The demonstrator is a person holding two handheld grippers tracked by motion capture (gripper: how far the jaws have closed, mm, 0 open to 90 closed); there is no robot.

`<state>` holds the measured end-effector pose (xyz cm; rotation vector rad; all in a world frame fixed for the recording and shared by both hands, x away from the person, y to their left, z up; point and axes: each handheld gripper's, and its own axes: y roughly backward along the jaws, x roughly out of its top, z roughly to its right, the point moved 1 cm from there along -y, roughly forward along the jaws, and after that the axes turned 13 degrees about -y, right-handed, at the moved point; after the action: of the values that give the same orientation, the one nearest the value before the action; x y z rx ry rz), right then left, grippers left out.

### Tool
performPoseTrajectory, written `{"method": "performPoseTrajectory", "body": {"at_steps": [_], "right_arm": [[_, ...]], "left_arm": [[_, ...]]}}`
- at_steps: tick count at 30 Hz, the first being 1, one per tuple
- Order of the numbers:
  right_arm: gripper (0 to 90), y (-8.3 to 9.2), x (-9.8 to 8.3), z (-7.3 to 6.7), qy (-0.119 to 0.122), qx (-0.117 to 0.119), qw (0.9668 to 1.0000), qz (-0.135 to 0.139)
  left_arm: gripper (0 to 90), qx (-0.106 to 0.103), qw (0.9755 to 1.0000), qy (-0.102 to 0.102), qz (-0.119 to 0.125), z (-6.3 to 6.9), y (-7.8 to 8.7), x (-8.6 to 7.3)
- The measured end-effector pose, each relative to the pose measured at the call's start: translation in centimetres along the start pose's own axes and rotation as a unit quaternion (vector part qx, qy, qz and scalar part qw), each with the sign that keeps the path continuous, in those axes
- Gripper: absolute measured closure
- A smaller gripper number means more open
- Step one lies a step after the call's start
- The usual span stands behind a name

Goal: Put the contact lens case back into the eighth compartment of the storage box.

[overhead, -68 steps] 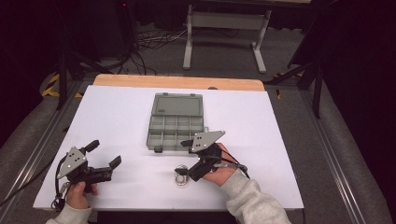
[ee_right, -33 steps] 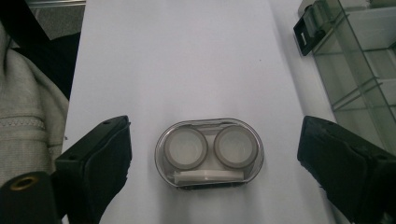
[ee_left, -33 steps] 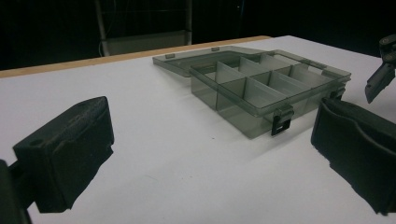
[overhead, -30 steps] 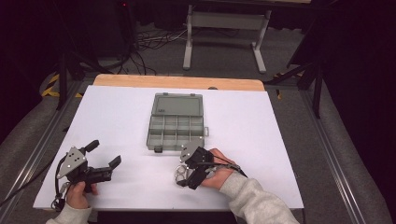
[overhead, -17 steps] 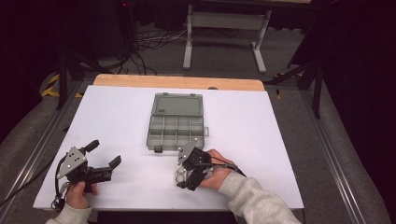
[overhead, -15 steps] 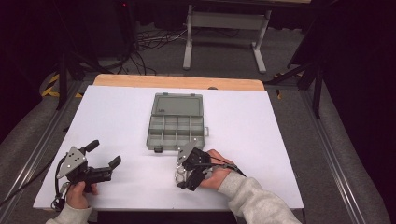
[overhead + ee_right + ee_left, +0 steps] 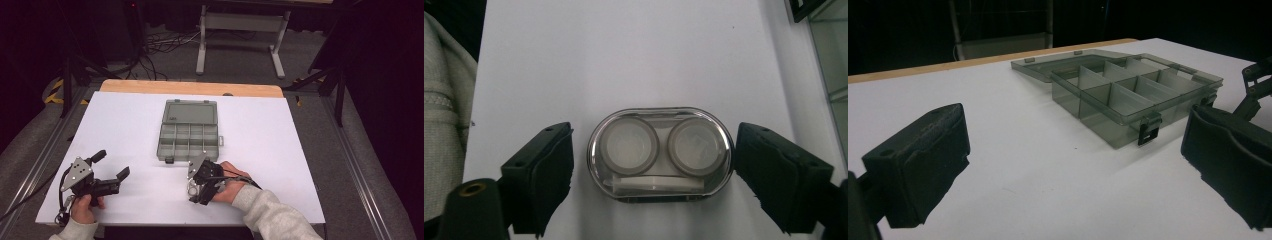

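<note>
Contact lens case (image 7: 659, 154) lies between closing fingers (image 7: 540, 175), untouched.

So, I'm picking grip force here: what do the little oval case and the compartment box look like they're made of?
The oval case looks like clear, glossy hard plastic: you see two round cups through it, and its rim glints like chrome, possibly metal trim. The compartment box looks like smoky translucent plastic, since its dividers and the white table show through its walls; its latches look opaque dark plastic.
</note>
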<state>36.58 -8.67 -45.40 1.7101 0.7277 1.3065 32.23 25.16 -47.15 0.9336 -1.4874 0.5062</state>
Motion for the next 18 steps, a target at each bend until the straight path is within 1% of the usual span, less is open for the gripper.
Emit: {"method": "performPoseTrajectory", "body": {"at_steps": [3,8,18], "right_arm": [[21.3,-0.17,-0.01,0.02,0.005,-0.004,1.0000,-0.007],[26.1,-0.30,0.01,-0.06,0.014,-0.016,0.9997,-0.012],[26.7,-0.29,0.02,-0.06,0.015,-0.016,0.9997,-0.012]], "left_arm": [[0.1,0.000,1.0000,0.000,0.000,0.01,0.00,0.00],[0.1,0.000,1.0000,0.000,0.000,0.00,0.00,0.00],[0.1,0.000,1.0000,-0.001,0.000,0.01,0.00,0.00]]}}
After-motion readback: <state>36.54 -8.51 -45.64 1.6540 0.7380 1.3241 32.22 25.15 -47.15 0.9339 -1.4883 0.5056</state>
